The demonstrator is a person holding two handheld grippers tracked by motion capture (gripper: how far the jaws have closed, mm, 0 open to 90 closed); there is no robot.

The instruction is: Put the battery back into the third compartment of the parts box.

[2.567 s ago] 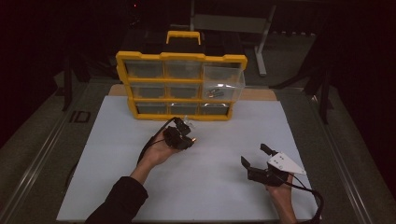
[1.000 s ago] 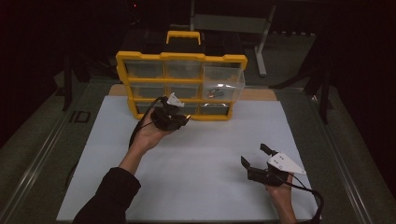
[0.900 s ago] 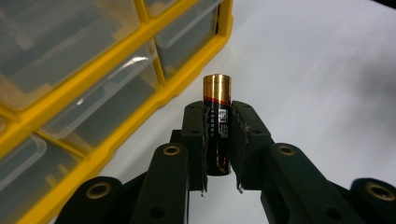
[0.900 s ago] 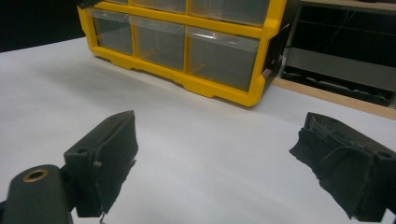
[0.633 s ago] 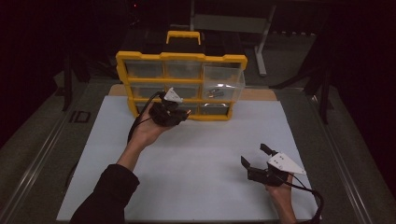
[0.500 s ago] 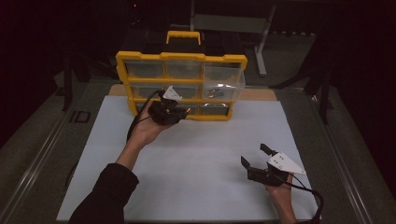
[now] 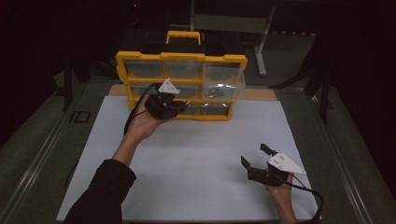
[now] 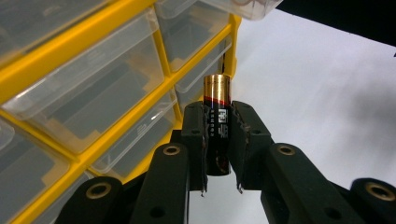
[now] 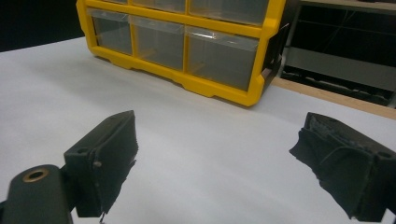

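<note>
A yellow drawer cabinet (image 7: 182,86) with clear drawers stands at the back of the white mat. Its middle right drawer (image 7: 223,80) is pulled out and holds small items. My left gripper (image 7: 180,108) is raised in front of the cabinet's lower middle drawers, shut on a black and copper battery (image 8: 216,122) that stands upright between the jaws, close to the cabinet (image 8: 93,93) front. My right gripper (image 7: 254,156) rests low at the front right of the mat, open with nothing between its fingers (image 9: 105,156), facing the cabinet (image 9: 187,42).
The white mat (image 7: 196,163) covers most of the table, with a wooden strip (image 7: 261,94) behind it. A dark metal frame (image 7: 229,23) stands beyond the cabinet. Cables trail from both grippers.
My left gripper has risen from the mat and moved back toward the cabinet front, still holding the battery. The right gripper has stayed where it was.
</note>
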